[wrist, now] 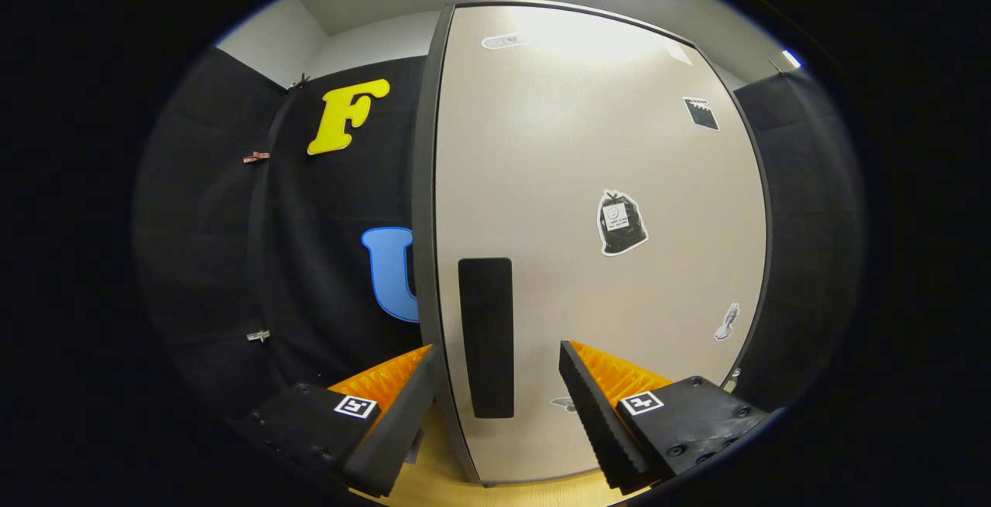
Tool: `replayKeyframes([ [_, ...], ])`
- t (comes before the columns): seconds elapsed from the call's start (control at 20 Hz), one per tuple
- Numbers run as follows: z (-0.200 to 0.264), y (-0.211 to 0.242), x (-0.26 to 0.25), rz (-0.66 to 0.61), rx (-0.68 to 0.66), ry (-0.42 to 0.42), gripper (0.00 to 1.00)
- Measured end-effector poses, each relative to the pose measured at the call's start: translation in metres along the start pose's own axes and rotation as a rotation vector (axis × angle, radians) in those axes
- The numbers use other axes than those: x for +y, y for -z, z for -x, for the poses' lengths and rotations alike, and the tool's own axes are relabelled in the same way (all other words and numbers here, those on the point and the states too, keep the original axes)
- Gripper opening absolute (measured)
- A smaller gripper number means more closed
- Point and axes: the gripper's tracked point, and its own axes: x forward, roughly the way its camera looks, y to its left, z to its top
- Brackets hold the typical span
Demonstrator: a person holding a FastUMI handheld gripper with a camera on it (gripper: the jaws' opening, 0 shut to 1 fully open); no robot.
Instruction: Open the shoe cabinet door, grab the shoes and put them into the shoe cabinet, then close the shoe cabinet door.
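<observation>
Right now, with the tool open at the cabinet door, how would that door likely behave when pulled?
The door looks like a flat, rigid panel, so it probably swings without flexing. Its dark handle sits between the open tool's fingers; the glossy face may be slippery.

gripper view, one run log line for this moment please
stage: door opening | tool: open, fingers either side of dark handle | cabinet door: shut

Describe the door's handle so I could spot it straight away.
Find the tall pale cabinet door facing the open jaws. Near its left edge, low down, sits a dark upright rectangular handle, between the fingers. Unlike the small stickers scattered on the door, it is plain, long and solid black.
</observation>
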Motion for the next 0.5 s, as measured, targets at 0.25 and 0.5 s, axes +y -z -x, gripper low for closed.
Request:
replayKeyframes([
  [0.25, -0.007, 0.007, 0.004, 0.039, 0.023, 0.017, 0.74],
  [0.5, -0.011, 0.006, 0.006, 0.073, 0.019, 0.036, 0.44],
])
